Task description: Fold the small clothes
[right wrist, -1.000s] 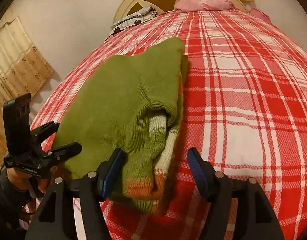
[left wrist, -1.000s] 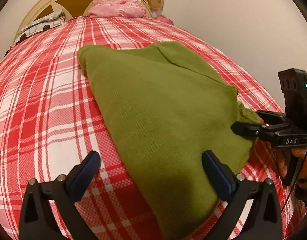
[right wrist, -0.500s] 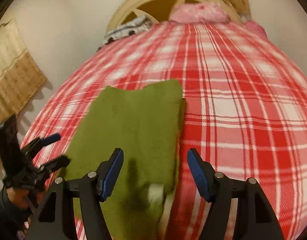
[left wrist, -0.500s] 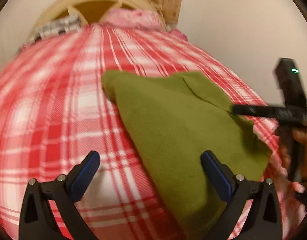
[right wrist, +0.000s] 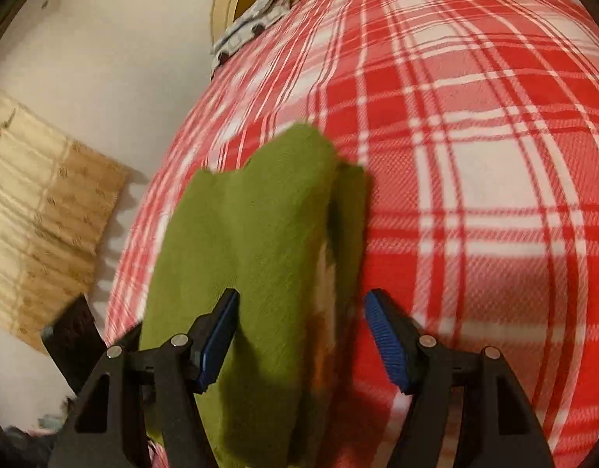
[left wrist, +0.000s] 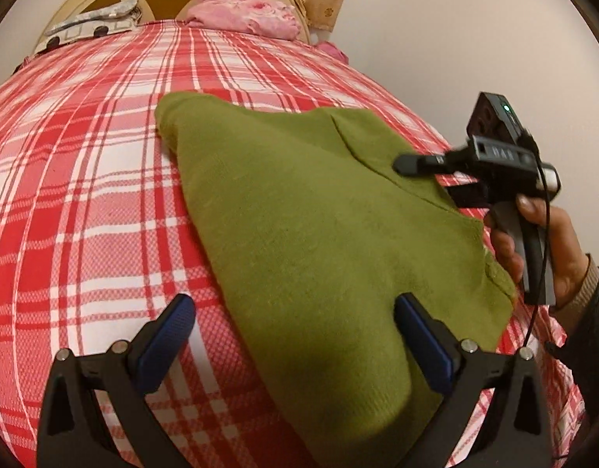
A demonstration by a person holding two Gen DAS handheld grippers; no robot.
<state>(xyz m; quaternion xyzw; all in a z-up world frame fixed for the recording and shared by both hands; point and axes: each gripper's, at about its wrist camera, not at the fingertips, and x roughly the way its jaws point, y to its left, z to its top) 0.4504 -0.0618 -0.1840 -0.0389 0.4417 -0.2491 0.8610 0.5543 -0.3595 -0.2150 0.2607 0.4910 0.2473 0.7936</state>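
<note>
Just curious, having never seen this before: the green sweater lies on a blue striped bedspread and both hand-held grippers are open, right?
Not quite. The bedspread is red and white plaid, not blue striped, as the left wrist view shows. The green sweater does lie on it, and both the left hand-held gripper and the right hand-held gripper are open.

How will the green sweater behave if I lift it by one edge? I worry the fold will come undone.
The green sweater is a soft knit lying limp on the plaid bed, so it will likely droop. Its folded layers sit loose on each other, so they may slide apart. It looks thick, probably grippy rather than slippery.
</note>
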